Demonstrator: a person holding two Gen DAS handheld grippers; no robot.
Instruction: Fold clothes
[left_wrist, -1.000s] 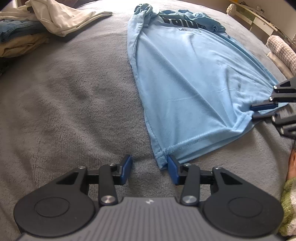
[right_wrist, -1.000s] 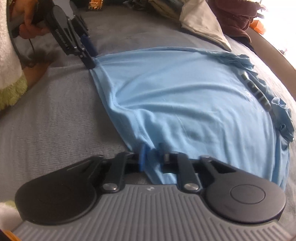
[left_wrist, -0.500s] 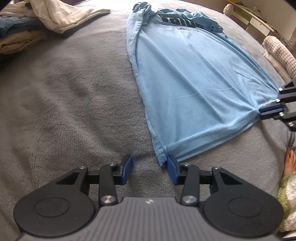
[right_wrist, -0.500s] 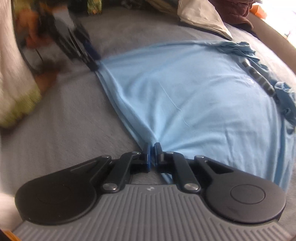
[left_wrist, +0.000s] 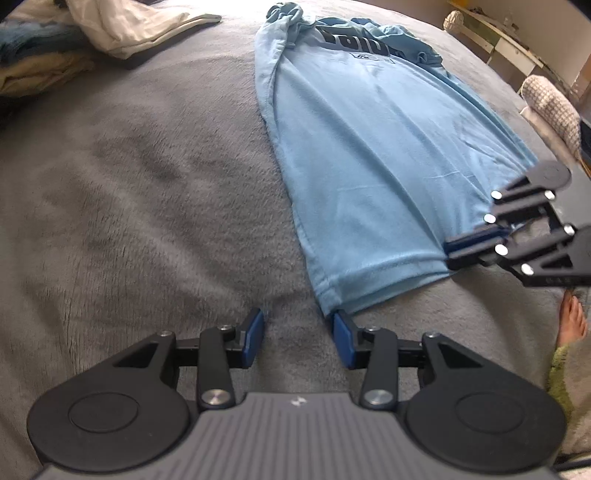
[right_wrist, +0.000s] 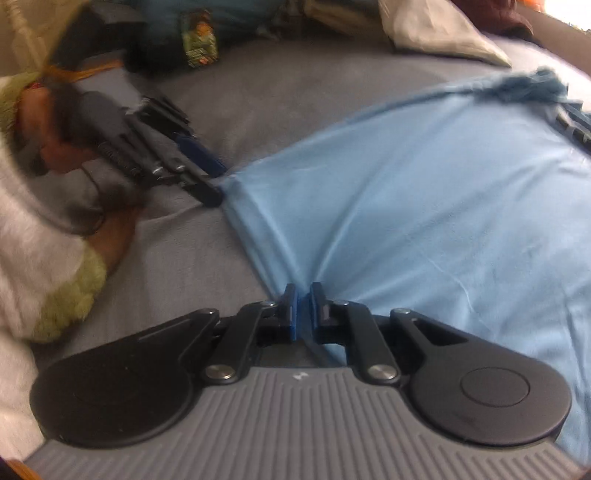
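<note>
Two hem corners of the light-blue T-shirt (left_wrist: 376, 155), laid lengthwise away across the grey blanket (left_wrist: 129, 192), meet the tools: left gripper (left_wrist: 298, 338), jaws part open, only touches the near corner, while right gripper (right_wrist: 302, 308), opening slightly, still pinches the other.

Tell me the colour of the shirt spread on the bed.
Light blue, with dark lettering near its far end. The shirt shows best in the left wrist view.

Black hand-held gripper (left_wrist: 298, 334) linkages, blue pads (left_wrist: 254, 334), silver screws (ribbed grey housing); fuzzy white sleeve (right_wrist: 40, 258), green cuff.
</note>
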